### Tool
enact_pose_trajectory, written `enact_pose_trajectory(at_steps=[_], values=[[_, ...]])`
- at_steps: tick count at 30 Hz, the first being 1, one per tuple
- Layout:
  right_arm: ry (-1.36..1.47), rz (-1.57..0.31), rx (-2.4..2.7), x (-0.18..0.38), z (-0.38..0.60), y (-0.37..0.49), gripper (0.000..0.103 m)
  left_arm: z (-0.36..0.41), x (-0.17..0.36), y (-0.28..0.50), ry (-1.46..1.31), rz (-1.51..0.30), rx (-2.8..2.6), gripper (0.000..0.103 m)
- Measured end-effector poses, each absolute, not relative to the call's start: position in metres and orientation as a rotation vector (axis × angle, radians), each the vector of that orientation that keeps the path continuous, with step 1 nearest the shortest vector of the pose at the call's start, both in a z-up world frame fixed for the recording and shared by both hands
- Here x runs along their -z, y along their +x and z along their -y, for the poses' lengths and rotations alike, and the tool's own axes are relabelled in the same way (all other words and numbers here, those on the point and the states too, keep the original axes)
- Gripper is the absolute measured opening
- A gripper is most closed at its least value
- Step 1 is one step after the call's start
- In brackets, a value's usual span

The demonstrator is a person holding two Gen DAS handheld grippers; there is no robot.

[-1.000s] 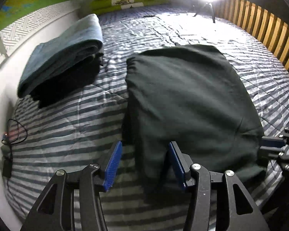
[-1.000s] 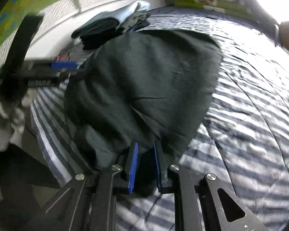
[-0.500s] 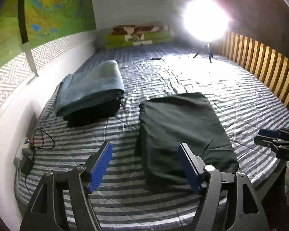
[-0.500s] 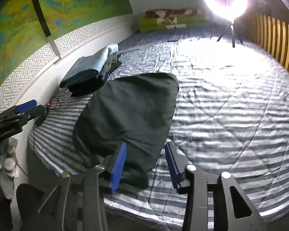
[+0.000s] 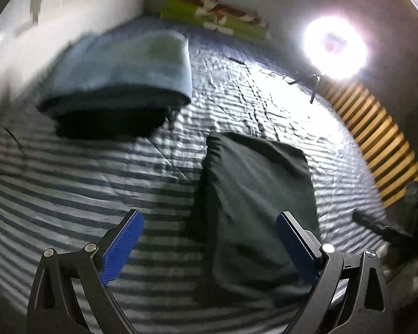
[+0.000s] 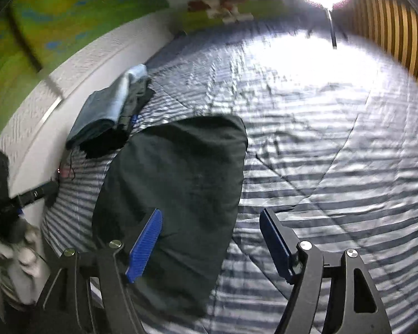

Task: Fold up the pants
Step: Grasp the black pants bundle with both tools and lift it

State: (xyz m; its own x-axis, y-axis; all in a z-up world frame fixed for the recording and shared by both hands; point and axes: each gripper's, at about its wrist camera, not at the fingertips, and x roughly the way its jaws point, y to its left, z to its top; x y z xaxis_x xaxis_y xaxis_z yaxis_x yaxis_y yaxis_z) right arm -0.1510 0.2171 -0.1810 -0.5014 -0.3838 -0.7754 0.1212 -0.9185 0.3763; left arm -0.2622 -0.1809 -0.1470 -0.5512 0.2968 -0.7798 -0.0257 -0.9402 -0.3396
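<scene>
Folding looks finished: dark green cloth pants [image 5: 253, 194] lie folded near the striped bed's [image 5: 97, 189] front edge; left claw [image 5: 209, 247] and right claw [image 6: 211, 245] both opening, empty.

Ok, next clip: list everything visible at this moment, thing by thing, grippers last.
folded pants: one, dark green, near edge of the bed
striped bedspread: one, blue and white, covers the bed
stack of folded clothes: one, light blue over black, beside the wall
ring light: one, bright white, on a stand at the far side
slatted rail: one, wooden, along the bed's side
left gripper: blue pads, jaws opening, nothing between
right gripper: blue pads, jaws opening, above the pants
</scene>
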Motion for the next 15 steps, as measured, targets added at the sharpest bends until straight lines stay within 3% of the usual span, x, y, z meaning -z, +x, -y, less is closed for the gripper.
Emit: enact_pose_trajectory(at_steps=[4, 15], values=[[1.470, 0.506, 2.383, 0.214, -0.221, -0.188, 0.069, 0.173, 0.177, -0.297, -1.446, 0.440, -2.468, 0.098], [1.546, 0.543, 2.297, 0.254, -0.214, -0.230, 0.069, 0.157, 0.246, -0.359, -1.671, 0.407, -2.300, 0.098]])
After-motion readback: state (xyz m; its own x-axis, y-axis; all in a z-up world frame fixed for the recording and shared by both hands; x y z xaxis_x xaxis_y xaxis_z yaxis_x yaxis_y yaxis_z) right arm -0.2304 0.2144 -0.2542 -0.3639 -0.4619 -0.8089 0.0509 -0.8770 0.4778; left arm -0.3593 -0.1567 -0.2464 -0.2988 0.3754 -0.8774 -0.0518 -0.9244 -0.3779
